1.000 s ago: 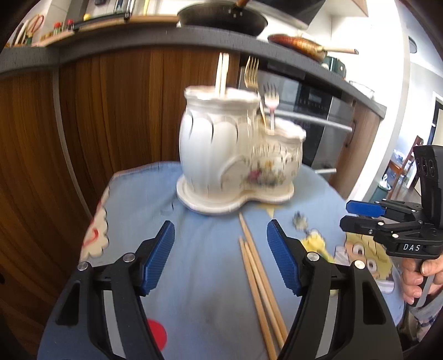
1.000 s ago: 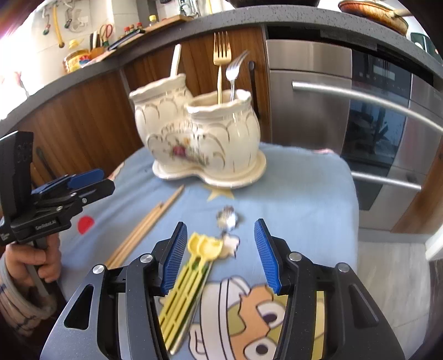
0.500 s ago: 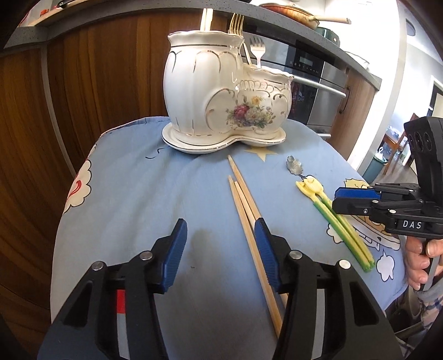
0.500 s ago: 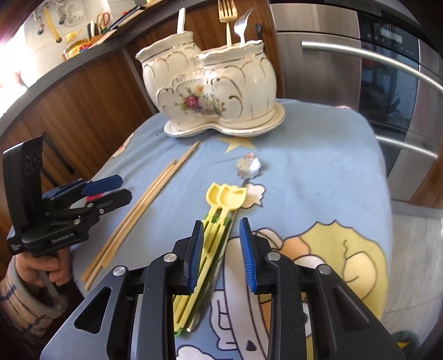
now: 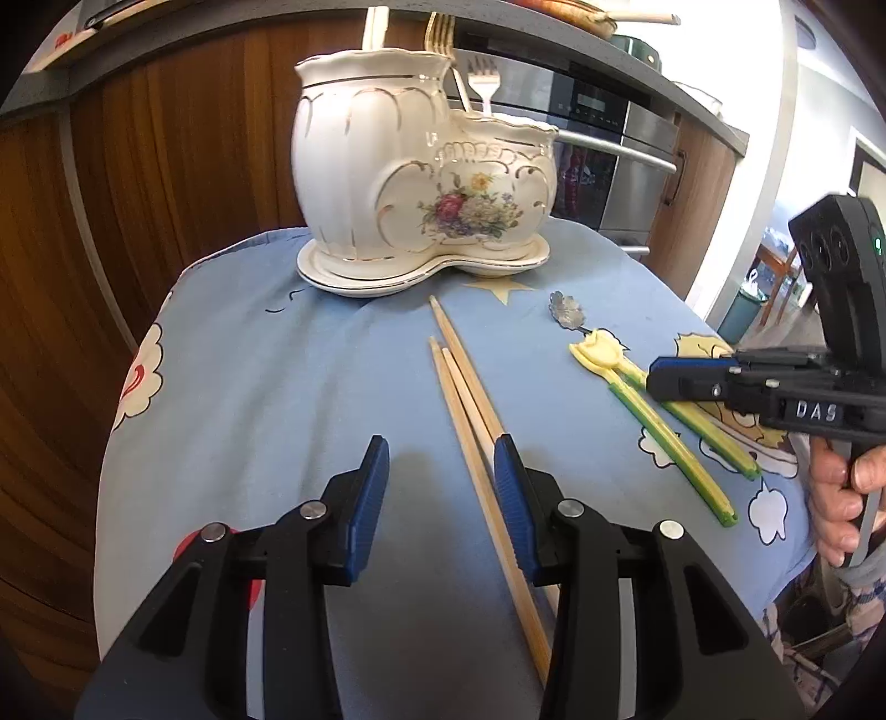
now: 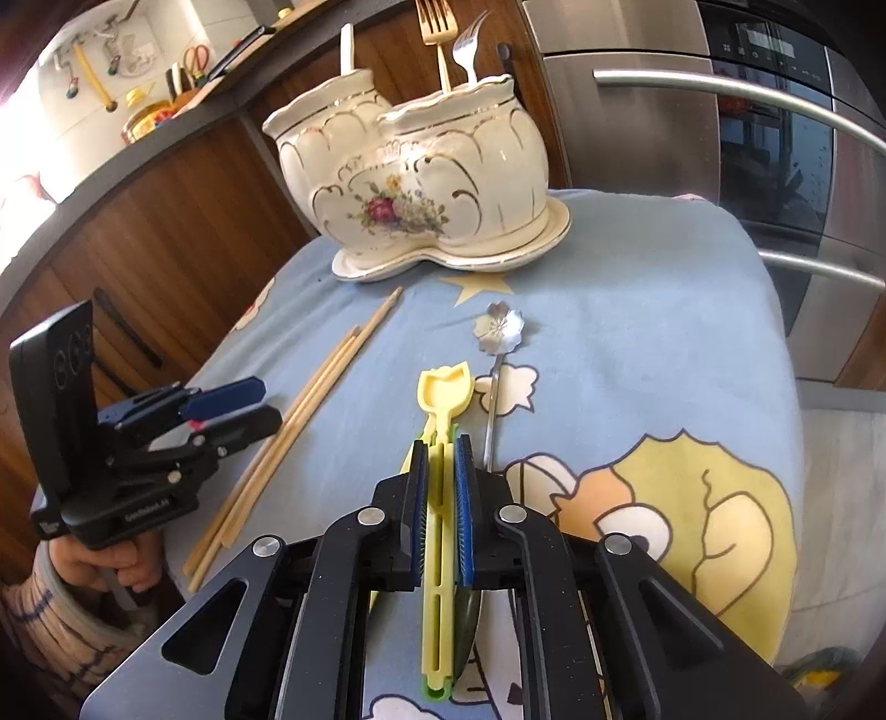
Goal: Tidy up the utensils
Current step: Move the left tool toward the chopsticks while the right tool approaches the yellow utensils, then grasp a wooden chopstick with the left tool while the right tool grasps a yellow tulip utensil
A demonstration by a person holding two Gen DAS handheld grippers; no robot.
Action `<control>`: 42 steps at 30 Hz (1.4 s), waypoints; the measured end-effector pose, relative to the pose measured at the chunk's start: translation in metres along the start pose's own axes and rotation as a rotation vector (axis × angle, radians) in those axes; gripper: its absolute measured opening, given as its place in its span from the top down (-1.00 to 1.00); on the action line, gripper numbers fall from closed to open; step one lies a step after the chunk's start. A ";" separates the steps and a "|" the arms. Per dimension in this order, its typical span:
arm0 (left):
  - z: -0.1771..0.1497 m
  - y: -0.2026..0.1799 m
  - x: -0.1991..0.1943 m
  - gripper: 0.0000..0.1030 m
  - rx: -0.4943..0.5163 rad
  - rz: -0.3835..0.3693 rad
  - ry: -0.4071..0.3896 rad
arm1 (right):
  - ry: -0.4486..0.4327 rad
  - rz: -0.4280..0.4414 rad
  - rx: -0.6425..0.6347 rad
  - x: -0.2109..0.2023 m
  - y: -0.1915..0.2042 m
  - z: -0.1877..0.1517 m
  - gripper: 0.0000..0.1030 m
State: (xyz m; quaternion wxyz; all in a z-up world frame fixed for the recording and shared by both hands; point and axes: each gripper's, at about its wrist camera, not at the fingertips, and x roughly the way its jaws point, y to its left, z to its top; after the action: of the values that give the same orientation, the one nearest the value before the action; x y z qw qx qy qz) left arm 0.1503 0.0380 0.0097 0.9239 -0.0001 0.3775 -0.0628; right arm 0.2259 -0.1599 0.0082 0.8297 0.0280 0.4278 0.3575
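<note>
Chopsticks (image 5: 470,399) lie loose on the blue cloth (image 5: 277,387), in front of the white flowered holder (image 5: 421,188). The left gripper (image 5: 440,482) is closing, with the sticks just inside its right pad, not yet pinched. The right gripper (image 6: 441,482) is closing tight on a yellow plastic utensil (image 6: 443,399). A flower spoon (image 6: 498,332) lies beside it.

1. Three wooden chopsticks (image 5: 470,410) lie loose on the cloth.
2. Two yellow-green plastic utensils (image 5: 664,432) lie side by side.
3. One flower-bowled metal spoon (image 6: 497,332).
4. Two forks stand in the holder: one gold fork (image 6: 437,33), one silver fork (image 6: 468,52).
5. One white handle (image 6: 346,50) stands in the other compartment.
6. One ceramic holder (image 6: 421,166) with two compartments.
7. Two handheld grippers: left gripper (image 5: 437,487), right gripper (image 6: 440,487).
</note>
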 end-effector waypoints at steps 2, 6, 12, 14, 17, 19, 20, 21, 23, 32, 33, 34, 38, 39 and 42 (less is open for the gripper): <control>0.000 -0.002 0.001 0.25 0.016 0.020 0.008 | -0.006 -0.007 -0.003 -0.002 0.000 0.001 0.80; 0.000 -0.003 0.003 0.28 0.030 0.037 0.024 | -0.025 -0.025 0.001 -0.013 -0.005 0.004 0.80; 0.004 -0.004 0.005 0.29 0.056 0.040 0.051 | -0.020 -0.088 0.019 -0.018 -0.025 0.010 0.80; 0.005 -0.005 0.005 0.39 0.066 0.036 0.063 | 0.007 -0.113 0.012 -0.013 -0.031 0.010 0.80; 0.008 -0.007 0.005 0.54 0.074 0.004 0.094 | 0.037 -0.127 -0.005 -0.006 -0.033 0.010 0.79; 0.008 -0.009 0.007 0.55 0.080 -0.007 0.113 | 0.059 -0.132 -0.018 -0.004 -0.033 0.013 0.79; 0.008 -0.009 0.008 0.55 0.082 -0.009 0.123 | 0.077 -0.140 -0.031 -0.002 -0.032 0.014 0.79; 0.008 -0.010 0.008 0.55 0.088 -0.008 0.128 | 0.086 -0.149 -0.045 -0.001 -0.031 0.015 0.79; 0.008 -0.011 0.009 0.55 0.095 -0.008 0.141 | 0.102 -0.158 -0.070 0.001 -0.029 0.017 0.78; 0.024 0.006 0.017 0.81 0.081 -0.038 0.240 | 0.222 -0.168 -0.179 0.008 -0.023 0.029 0.77; 0.026 0.009 0.019 0.81 0.081 -0.045 0.255 | 0.239 -0.166 -0.188 0.009 -0.023 0.030 0.77; 0.028 0.012 0.020 0.81 0.082 -0.058 0.276 | 0.255 -0.166 -0.201 0.010 -0.022 0.032 0.77; 0.036 0.020 0.026 0.81 0.106 -0.068 0.345 | 0.325 -0.172 -0.270 0.015 -0.018 0.037 0.71; 0.038 0.021 0.027 0.82 0.120 -0.046 0.360 | 0.334 -0.180 -0.286 0.015 -0.016 0.037 0.68; 0.042 0.024 0.032 0.81 0.145 -0.050 0.396 | 0.343 -0.206 -0.314 0.017 -0.013 0.038 0.60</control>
State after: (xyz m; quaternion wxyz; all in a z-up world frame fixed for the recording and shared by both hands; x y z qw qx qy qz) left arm 0.2051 0.0559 0.0168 0.8275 0.0696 0.5459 -0.1113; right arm 0.2670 -0.1491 0.0158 0.7711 -0.2060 0.5023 0.3327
